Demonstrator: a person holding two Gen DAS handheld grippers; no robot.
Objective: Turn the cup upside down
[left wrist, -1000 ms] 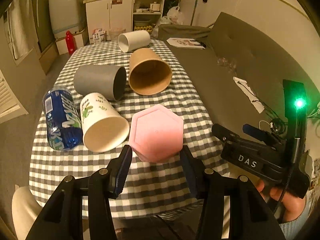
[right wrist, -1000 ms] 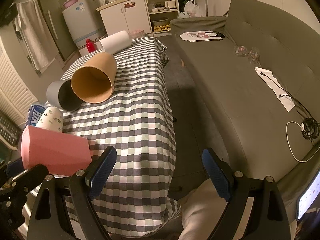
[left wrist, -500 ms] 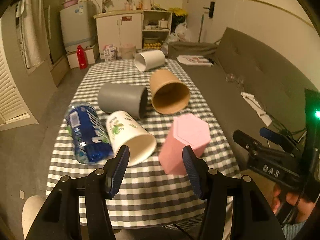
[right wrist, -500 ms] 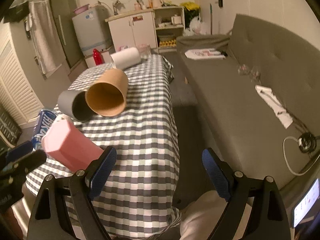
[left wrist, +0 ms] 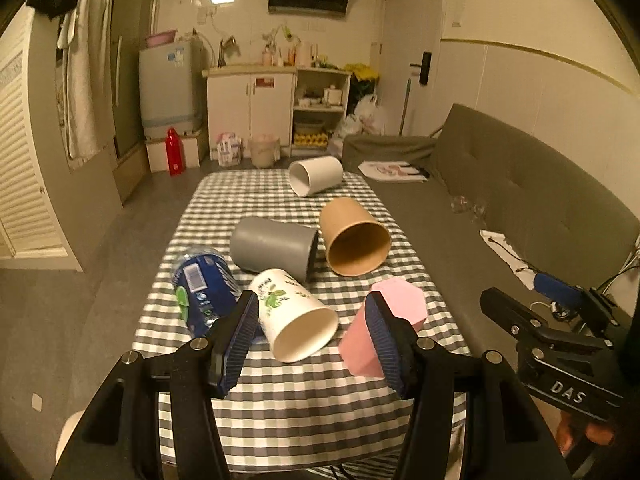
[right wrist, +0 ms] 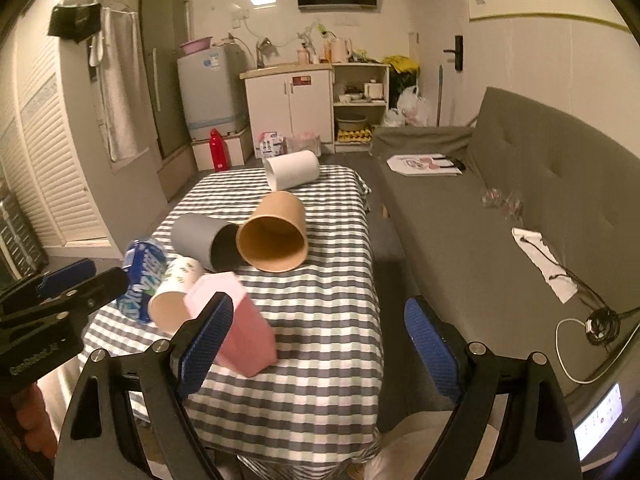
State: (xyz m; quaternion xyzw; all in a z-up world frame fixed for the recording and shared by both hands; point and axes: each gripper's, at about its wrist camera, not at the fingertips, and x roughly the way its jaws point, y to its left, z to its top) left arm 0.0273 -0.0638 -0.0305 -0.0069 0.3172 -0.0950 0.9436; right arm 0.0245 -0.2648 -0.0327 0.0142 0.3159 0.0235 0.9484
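A pink hexagonal cup [left wrist: 394,312] stands tilted, closed base up, at the near right of the checked table [left wrist: 304,412]; it also shows in the right wrist view [right wrist: 240,320]. My left gripper [left wrist: 312,340] is open, pulled back above the table's near edge, its right finger in front of the pink cup. My right gripper [right wrist: 316,340] is open and empty, to the right of the cup.
Lying on their sides on the table: a white leaf-print cup [left wrist: 294,322], a blue can [left wrist: 202,286], a grey cup [left wrist: 272,246], a brown paper cup [left wrist: 354,242], a white cup [left wrist: 316,176]. A grey sofa [left wrist: 520,208] runs along the right.
My left gripper has let go of the pink cup and drawn back and up. The cup went from lying with its base toward me to standing tilted. The right gripper rose too.
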